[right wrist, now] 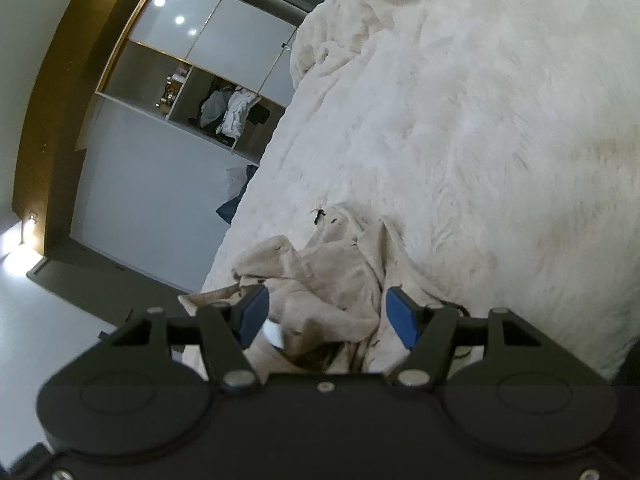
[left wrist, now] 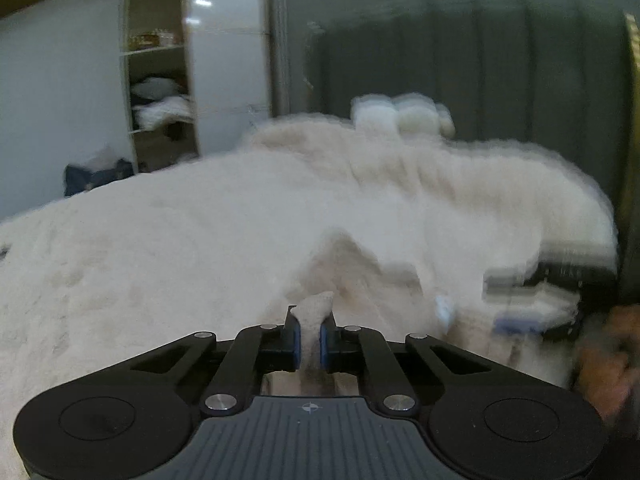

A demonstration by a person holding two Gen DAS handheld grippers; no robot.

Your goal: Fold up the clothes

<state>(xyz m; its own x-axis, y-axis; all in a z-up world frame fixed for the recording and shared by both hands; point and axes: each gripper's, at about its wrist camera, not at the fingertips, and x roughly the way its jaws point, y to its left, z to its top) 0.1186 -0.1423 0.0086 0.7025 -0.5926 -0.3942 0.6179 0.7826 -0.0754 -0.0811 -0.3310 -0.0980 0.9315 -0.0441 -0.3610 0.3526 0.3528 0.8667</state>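
Observation:
A cream garment (right wrist: 320,276) lies crumpled on the fluffy white bed cover (right wrist: 480,120) near the bed's edge. In the left wrist view my left gripper (left wrist: 310,326) is shut on a fold of the cream garment (left wrist: 316,308), and the cloth rises in a peak beyond the blue pads. In the right wrist view my right gripper (right wrist: 326,314) is open, its blue pads (right wrist: 402,316) on either side of the bunched cloth, hovering just over it. The blurred right gripper (left wrist: 532,300) and a hand (left wrist: 608,364) show at the right of the left wrist view.
The bed cover (left wrist: 200,240) fills most of the left wrist view, with pillows (left wrist: 400,116) against a dark padded headboard (left wrist: 480,80). A wardrobe with open shelves (left wrist: 160,100) holds clothes. Dark blue cloth (left wrist: 96,178) lies on the floor.

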